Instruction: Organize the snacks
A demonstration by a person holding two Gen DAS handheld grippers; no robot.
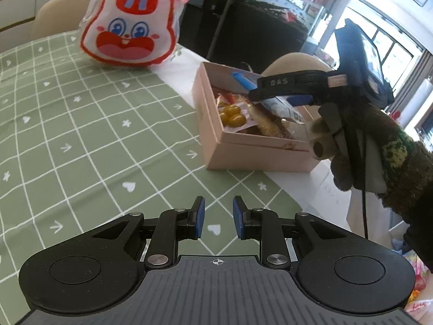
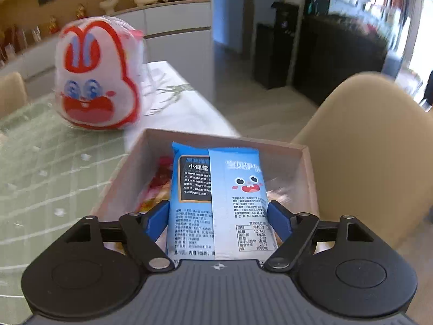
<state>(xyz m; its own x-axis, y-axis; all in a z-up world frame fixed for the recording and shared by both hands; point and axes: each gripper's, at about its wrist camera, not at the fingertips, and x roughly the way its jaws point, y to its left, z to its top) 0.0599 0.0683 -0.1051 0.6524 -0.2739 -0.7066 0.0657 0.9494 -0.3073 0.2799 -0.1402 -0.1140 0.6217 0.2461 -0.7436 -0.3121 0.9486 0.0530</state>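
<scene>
A pink cardboard box (image 1: 259, 157) stands on the green checked tablecloth (image 1: 94, 135), with several snack packs inside, one showing yellow pieces (image 1: 232, 115). My right gripper (image 1: 270, 94), held by a gloved hand (image 1: 343, 162), hovers over the box. It is shut on a blue snack packet (image 1: 242, 80). In the right wrist view that packet (image 2: 216, 189) sits upright between the pads of the right gripper (image 2: 217, 211), above the box (image 2: 119, 184). My left gripper (image 1: 218, 211) is low over the cloth in front of the box, open by a narrow gap with nothing in it.
A big rabbit-faced bag (image 1: 130, 24) wrapped in clear film stands at the far side of the table (image 2: 94, 75). A beige chair (image 2: 373, 149) stands just past the box, off the table's right edge. Another chair back (image 1: 59, 10) shows behind the rabbit bag.
</scene>
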